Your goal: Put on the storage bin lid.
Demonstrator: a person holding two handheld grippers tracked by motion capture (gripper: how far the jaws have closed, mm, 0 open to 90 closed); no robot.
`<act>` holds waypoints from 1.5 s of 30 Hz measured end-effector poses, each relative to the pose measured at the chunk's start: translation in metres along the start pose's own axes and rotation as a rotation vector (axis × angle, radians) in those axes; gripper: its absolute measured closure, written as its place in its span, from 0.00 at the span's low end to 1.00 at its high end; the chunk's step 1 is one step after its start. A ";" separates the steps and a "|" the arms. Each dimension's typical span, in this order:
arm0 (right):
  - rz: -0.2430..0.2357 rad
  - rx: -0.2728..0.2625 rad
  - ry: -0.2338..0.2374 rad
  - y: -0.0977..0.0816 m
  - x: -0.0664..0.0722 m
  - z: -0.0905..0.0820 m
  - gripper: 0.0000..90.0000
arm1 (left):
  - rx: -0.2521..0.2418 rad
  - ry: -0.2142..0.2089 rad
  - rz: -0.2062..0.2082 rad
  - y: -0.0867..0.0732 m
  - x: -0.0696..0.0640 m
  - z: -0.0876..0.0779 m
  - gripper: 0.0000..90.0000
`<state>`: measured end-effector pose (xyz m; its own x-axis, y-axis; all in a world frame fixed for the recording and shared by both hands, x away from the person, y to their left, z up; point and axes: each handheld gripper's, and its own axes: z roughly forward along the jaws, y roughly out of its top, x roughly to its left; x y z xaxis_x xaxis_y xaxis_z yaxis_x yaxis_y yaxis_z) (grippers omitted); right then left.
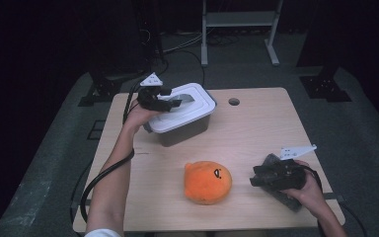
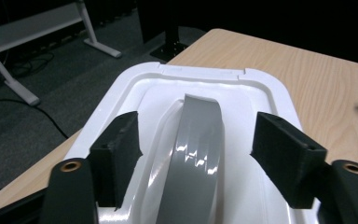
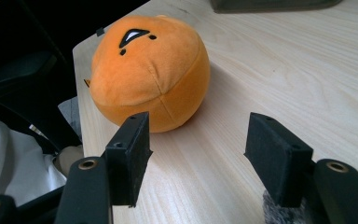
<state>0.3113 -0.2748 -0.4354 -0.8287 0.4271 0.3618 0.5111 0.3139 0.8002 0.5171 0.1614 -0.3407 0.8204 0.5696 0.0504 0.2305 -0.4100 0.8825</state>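
Left gripper (image 1: 173, 102) sits over the lid of the white-lidded box (image 1: 182, 114), upper left of centre in the high view. Jaws apart, straddling the grey handle (image 2: 193, 154) without pressing it; visible gap on both sides in the left gripper view.

Right gripper (image 1: 254, 180) is at lower right in the high view, resting low over the table (image 1: 256, 128), jaws apart, nothing between them. In the right gripper view the jaws point toward the orange plush toy (image 3: 149, 70), which lies just beyond the left-hand jaw, apart from it.

Box: rounded-rectangle white lid with raised rim and recessed centre, glossy grey arched handle running along the middle, dark translucent tub underneath. It stands near the table's far left corner.

Plush: round, orange, stitched seams, small black-and-white face mark on top. Lower centre of the high view, well apart from the box.

No readable writing or brand on box, plush or grippers.

Hard to make out: a grey fuzzy thing (image 1: 288, 197) lies under the right gripper, mostly covered by it and the hand; cannot tell what it is. Tub contents not visible through the dark wall. Near end of the lid is cut off at the bottom of the left gripper view. Background beyond the table is dark; a pale metal frame (image 1: 240, 19) shows at top.
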 end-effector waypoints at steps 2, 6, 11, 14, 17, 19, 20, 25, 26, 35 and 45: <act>0.000 -0.002 0.001 0.000 0.000 0.000 0.43 | 0.007 -0.003 0.005 0.000 0.000 0.002 0.40; 0.001 -0.006 0.000 0.000 0.000 -0.002 0.43 | 0.035 0.009 0.024 0.000 -0.001 0.004 0.47; 0.001 -0.006 0.003 0.000 0.000 -0.002 0.43 | 0.096 0.042 0.041 -0.002 -0.001 0.008 0.54; 0.001 -0.006 0.004 0.000 0.001 -0.002 0.43 | 0.098 0.034 0.045 -0.003 -0.001 0.010 0.60; -0.001 -0.007 0.005 0.000 0.001 -0.002 0.43 | 0.109 0.024 0.060 -0.001 -0.003 0.010 0.68; 0.002 -0.005 0.004 0.000 0.000 -0.002 0.43 | 0.127 0.020 0.079 0.001 -0.004 0.010 0.70; 0.002 -0.005 0.005 0.000 0.000 -0.001 0.43 | 0.128 0.017 0.085 0.001 -0.005 0.010 0.70; 0.002 -0.008 0.007 0.000 0.001 -0.002 0.43 | 0.127 0.002 0.094 0.000 -0.008 0.008 0.73; 0.002 -0.009 0.007 0.000 0.001 -0.002 0.43 | 0.127 0.002 0.094 0.000 -0.008 0.008 0.73; 0.004 -0.009 0.008 -0.001 0.001 -0.001 0.43 | 0.139 -0.057 0.135 0.002 -0.019 0.005 0.74; 0.007 -0.009 0.008 -0.001 0.001 0.000 0.43 | 0.158 -0.128 0.173 0.005 -0.033 0.004 0.74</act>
<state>0.3096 -0.2747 -0.4355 -0.8270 0.4224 0.3710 0.5147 0.3033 0.8019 0.4935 0.1375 -0.3398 0.9119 0.3906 0.1261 0.1513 -0.6056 0.7813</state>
